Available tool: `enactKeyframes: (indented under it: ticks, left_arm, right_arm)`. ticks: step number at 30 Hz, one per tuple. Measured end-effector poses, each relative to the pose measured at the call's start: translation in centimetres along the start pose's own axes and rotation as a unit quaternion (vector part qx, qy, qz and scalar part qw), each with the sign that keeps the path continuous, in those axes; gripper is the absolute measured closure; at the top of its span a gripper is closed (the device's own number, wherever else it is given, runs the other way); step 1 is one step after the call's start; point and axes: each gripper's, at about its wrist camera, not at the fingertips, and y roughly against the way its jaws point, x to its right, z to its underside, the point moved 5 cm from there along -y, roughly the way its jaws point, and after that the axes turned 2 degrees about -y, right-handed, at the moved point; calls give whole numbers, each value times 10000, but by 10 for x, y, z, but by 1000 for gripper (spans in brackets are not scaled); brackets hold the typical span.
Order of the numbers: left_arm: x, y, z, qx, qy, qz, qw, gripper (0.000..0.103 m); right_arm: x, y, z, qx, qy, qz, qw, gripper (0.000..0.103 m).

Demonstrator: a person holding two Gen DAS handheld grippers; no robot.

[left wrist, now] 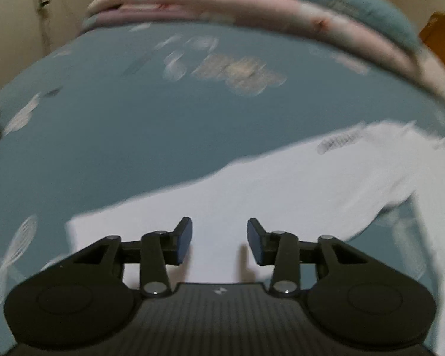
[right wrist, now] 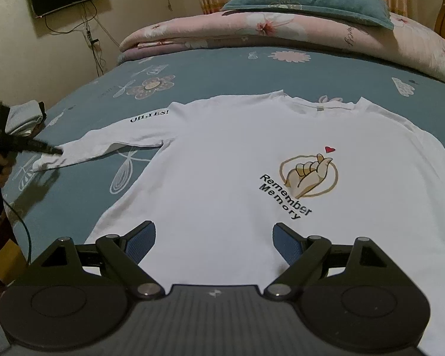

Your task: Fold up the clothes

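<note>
T-shirts: 1 [right wrist: 222, 160]; pillows: 1 [right wrist: 308, 3]; left tongs [left wrist: 219, 240], right tongs [right wrist: 215, 243]: agape, empty

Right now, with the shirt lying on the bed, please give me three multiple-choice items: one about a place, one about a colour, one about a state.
1. Where does the teal pillow lie?
A. on the folded pink floral quilt
B. on the shirt
C. on the floor

2. What colour is the small heart printed on the white short-sleeved T-shirt?
A. blue
B. red
C. green

3. How is the T-shirt lying on the teal flowered bedsheet?
A. folded in half
B. rolled up
C. spread flat, front up

Answers: 1 A, the pillow rests on top of the quilt; 2 B, the heart above the hand drawing is red; 3 C, both sleeves and the print show.
</note>
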Motion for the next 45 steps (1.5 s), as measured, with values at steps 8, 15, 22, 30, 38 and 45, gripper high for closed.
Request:
enactKeyframes:
  ticks: [8,15,22,30,38,45]
  left_arm:
    - [18,-59,-8,36,-83,-670,9977,50]
    - [5,-53,-29,19,313,-921,9953,44]
    - [89,-54,-31,99,-119,458,9988,39]
    - [80,-59,-7,-255,-427,-127,9987,35]
    - [146,-50,-67,-18,-287,1304,9910,36]
    - [214,-112,-92,-233,-233,1878,9817,36]
  right_arm:
    - [-5,0,1,-71,170,68,9998,13]
    - [8,-1,4,-72,-55,122,9999,13]
    - [4,-7,6,-117,-1,83,9999,13]
    - [19,2,7,-77,-89,229,9997,13]
    - [30,-2,3,54,-413,143,9990,13]
    - [38,-1,6,-24,-312,155,9994,13]
